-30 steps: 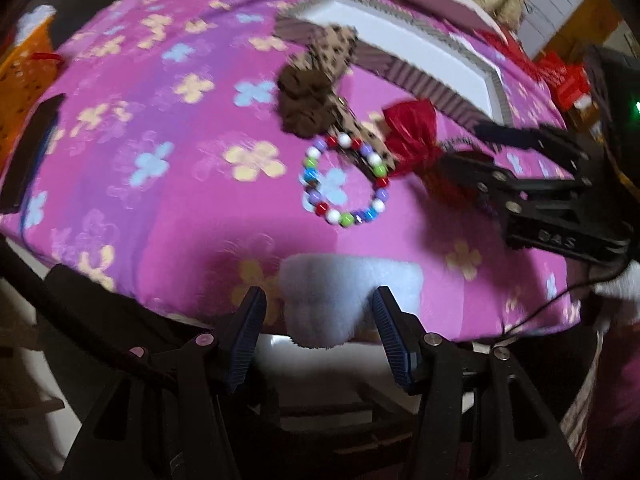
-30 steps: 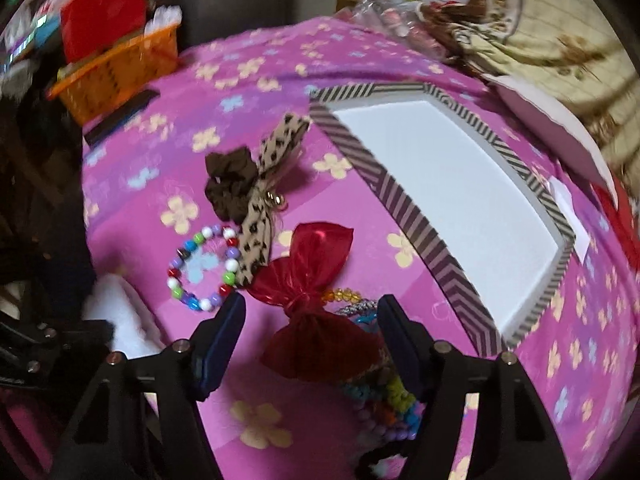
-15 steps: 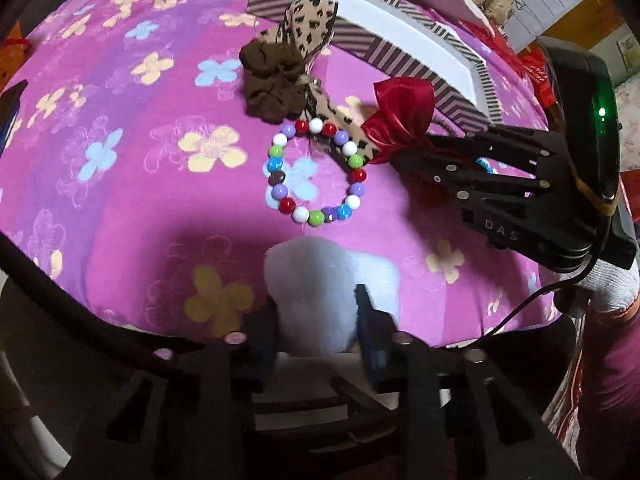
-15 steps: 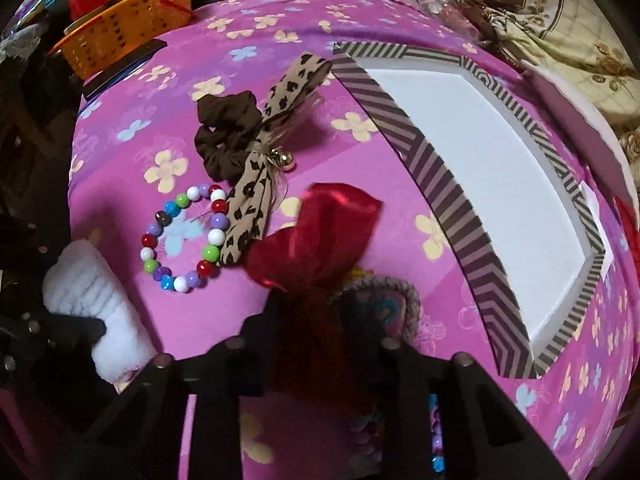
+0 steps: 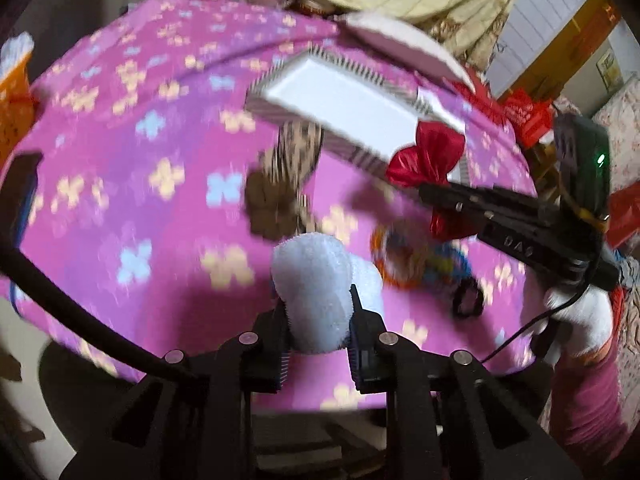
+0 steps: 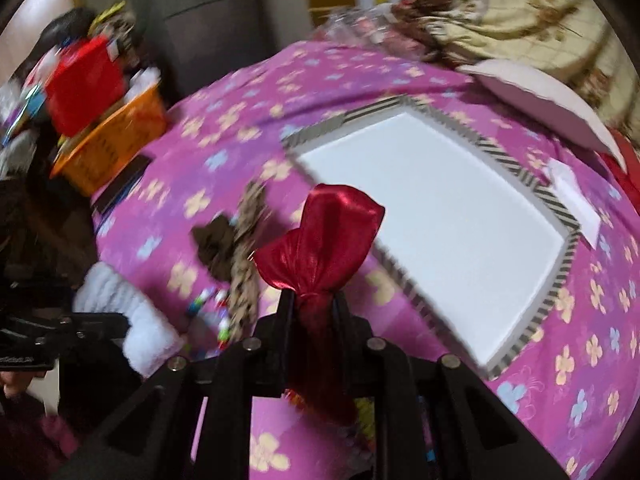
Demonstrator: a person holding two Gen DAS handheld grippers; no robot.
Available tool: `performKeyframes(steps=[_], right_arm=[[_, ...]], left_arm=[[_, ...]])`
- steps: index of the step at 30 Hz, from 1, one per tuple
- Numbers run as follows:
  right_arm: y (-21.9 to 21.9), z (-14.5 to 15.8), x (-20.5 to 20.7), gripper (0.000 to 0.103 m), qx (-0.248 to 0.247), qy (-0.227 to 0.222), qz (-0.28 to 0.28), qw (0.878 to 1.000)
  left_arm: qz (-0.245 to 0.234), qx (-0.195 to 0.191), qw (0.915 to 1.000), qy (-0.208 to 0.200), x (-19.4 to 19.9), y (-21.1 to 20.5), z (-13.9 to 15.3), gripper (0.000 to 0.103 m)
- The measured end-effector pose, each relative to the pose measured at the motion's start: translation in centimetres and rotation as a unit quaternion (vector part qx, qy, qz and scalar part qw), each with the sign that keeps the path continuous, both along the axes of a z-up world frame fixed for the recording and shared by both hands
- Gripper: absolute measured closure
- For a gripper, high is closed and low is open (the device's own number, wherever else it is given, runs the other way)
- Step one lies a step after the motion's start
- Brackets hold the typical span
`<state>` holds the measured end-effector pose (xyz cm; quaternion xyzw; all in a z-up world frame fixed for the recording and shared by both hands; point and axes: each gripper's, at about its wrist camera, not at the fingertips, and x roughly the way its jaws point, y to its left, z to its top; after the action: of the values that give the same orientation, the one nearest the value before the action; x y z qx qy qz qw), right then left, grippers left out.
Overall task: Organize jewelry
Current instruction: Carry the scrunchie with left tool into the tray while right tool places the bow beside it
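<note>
Left gripper point(image 5: 318, 320), angled down, closing on white fluffy scrunchie point(image 5: 314, 280); right gripper point(image 6: 314, 304) pinches red bow point(image 6: 324, 236).

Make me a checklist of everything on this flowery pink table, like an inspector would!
Surface: pink cloth with flower print, much of it blurred.
Job's things: empty white tray with striped rim; shiny red fabric bow; fluffy white scrunchie; brown scrunchie and leopard-print ribbon lying together; coloured bead bracelet, blurred.
Clutter: orange plastic basket; flat white lid.
Grippers: left gripper closing on the white scrunchie; right gripper shut on the red bow's knot.
Cables: black cable beside the left gripper.
Surroundings: cream patterned quilt behind the table.
</note>
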<state>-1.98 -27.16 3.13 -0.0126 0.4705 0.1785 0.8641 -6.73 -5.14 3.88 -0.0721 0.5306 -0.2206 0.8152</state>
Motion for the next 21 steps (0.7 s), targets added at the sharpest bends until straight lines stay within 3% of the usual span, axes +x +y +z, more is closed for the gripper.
performKeyframes(steps=[5,9,15,21], right_arm=[[-1.4,0.6,3.7,0.085,0.031,-0.001,-0.06,0.998],[-2.0,-0.5,6.9,0.084,0.065,0.02,-0.103,0.992],[-2.3,-3.5,11.2,0.084,0.11,0.056,-0.15,0.981],[-2.9,-6.5,14.2,0.084,0.143,0.087,-0.188,0.968]], left_arm=[[0.014,-0.008,0.9994,-0.03,5.3,-1.4,2.3,0.076],[0.013,0.0,0.9991,-0.04,10.1,-3.2,2.5,0.075],[0.02,0.025,0.9988,-0.037,18.2,-5.6,0.6,0.075],[0.017,0.081,0.9966,-0.001,23.9,-6.9,-4.2,0.075]])
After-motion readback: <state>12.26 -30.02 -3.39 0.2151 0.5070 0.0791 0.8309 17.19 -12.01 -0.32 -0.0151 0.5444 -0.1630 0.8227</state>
